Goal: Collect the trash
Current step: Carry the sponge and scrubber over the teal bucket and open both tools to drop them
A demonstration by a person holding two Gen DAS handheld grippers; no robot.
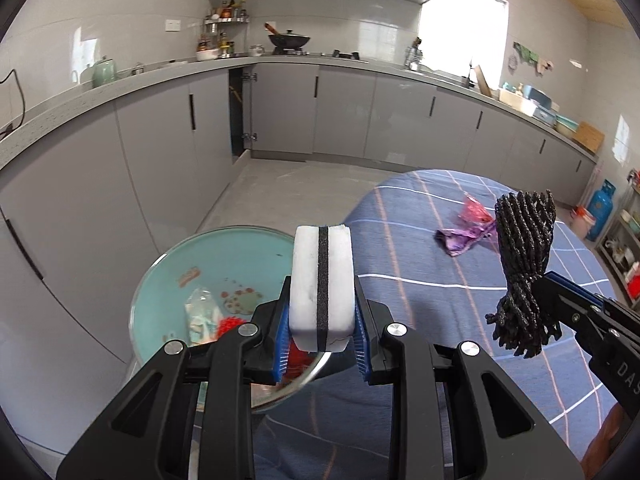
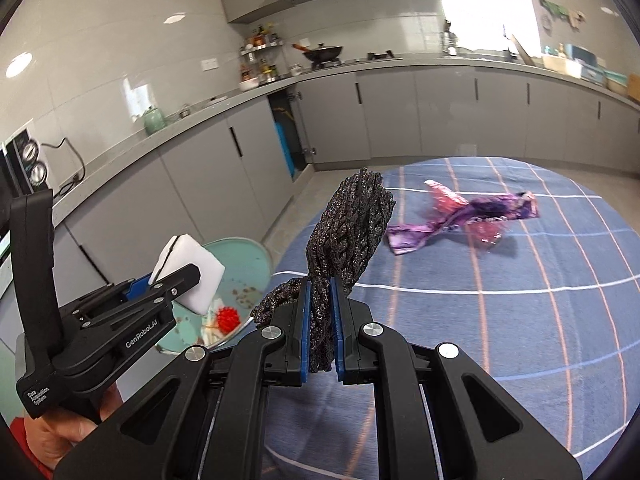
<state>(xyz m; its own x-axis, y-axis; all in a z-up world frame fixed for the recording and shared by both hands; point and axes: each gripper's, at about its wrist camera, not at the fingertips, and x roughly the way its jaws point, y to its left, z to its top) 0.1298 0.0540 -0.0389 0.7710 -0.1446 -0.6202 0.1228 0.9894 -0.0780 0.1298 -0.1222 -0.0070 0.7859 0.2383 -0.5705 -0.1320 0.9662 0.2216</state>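
Note:
My left gripper (image 1: 322, 344) is shut on a white sponge (image 1: 308, 284) with a black stripe, held above the rim of a teal bin (image 1: 168, 272) that holds wrappers and a red spiky ball (image 1: 230, 325). My right gripper (image 2: 321, 328) is shut on a bundle of black glittery cord (image 2: 348, 232), held over the left edge of the blue checked tablecloth (image 2: 500, 320). The left gripper (image 2: 176, 286) with the sponge (image 2: 204, 276) shows at the left of the right wrist view. A purple wrapper (image 2: 460, 220) and a pink wrapper (image 2: 444, 196) lie further on the cloth.
Grey kitchen cabinets (image 1: 160, 140) and a long counter (image 1: 120, 88) run behind the bin and table. One cabinet door (image 1: 240, 112) stands open. A wok (image 1: 289, 40) sits on the stove. A blue gas cylinder (image 1: 602, 208) stands at the right.

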